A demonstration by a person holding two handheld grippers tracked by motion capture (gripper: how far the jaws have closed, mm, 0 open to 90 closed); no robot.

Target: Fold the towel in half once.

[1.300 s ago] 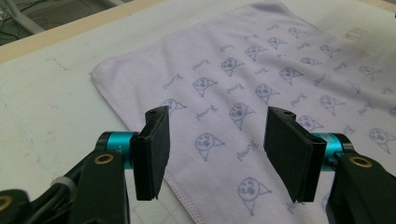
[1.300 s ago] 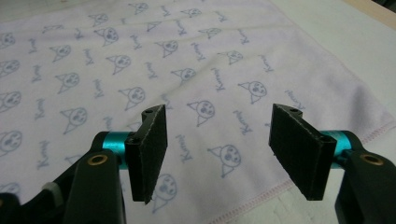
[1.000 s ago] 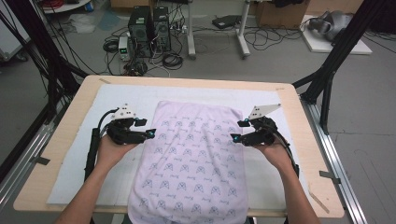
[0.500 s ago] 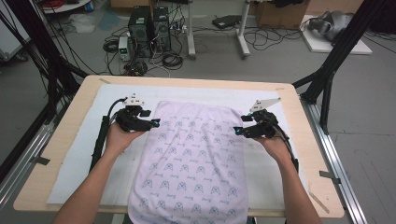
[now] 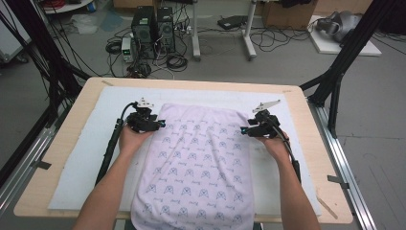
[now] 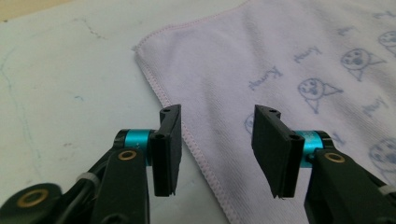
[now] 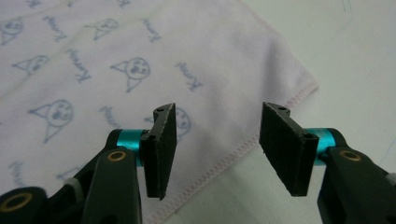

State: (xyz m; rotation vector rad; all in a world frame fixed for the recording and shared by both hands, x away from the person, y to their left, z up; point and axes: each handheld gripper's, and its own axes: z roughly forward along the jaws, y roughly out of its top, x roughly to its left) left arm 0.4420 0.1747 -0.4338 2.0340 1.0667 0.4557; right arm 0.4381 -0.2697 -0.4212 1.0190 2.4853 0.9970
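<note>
On the pale lilac printed terry towel (image 5: pixel 201 158), looping blue script is unreadable; left gripper (image 6: pixel 217 154) and right gripper (image 7: pixel 215 151), jaws just closing, straddle its stitched hems, unclamped.

Left gripper (image 5: pixel 160 124) and right gripper (image 5: pixel 244 130) flank the towel's (image 5: pixel 201 163) far corners.

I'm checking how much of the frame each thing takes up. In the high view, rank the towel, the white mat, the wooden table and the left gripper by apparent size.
1. Wooden table, largest.
2. White mat, lying within the tabletop.
3. Towel, lying on the mat, its near end hanging past the table edge.
4. Left gripper, smallest by far.
</note>
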